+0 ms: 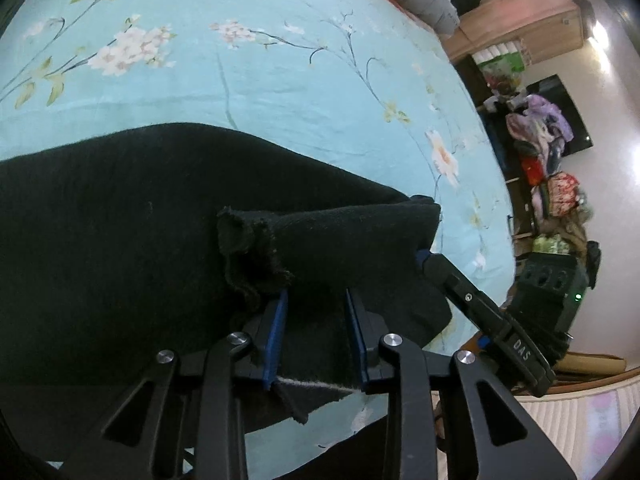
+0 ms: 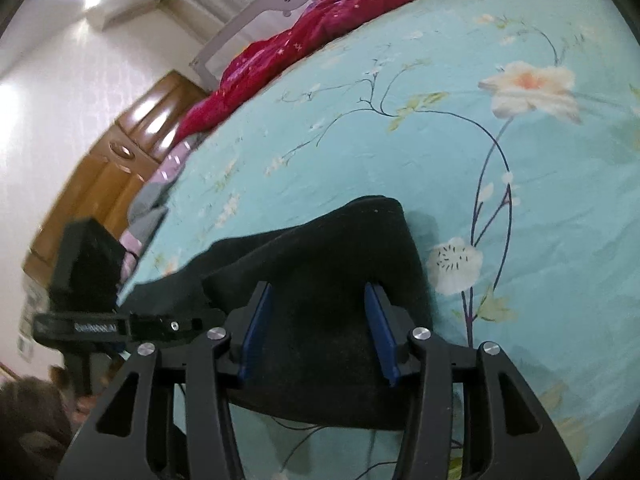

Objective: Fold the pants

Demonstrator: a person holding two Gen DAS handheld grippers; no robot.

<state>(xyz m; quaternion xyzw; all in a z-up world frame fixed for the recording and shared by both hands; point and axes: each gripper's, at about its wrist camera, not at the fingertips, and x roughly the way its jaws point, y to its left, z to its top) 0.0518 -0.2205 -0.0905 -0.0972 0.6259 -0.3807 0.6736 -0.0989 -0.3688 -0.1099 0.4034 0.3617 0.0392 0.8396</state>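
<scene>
Black pants (image 1: 120, 240) on flowered sheet (image 1: 240, 80). Left gripper (image 1: 316, 300) and right gripper (image 2: 318, 292): fingers apart, cloth between, none clamped. Raised fold at 12 o'clock.

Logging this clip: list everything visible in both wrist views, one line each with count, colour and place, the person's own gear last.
pants: one, black, lying on the bedsheet, one end folded over.
bedsheet: one, light blue floral, covering the bed.
blanket: one, red, far end of the bed.
cabinet: one, brown wood, by the wall.
clothes pile: mixed colours, beside the bed.
left tongs: black with blue pads, open over the pants.
right tongs: black with blue pads, open over the pants.
</scene>
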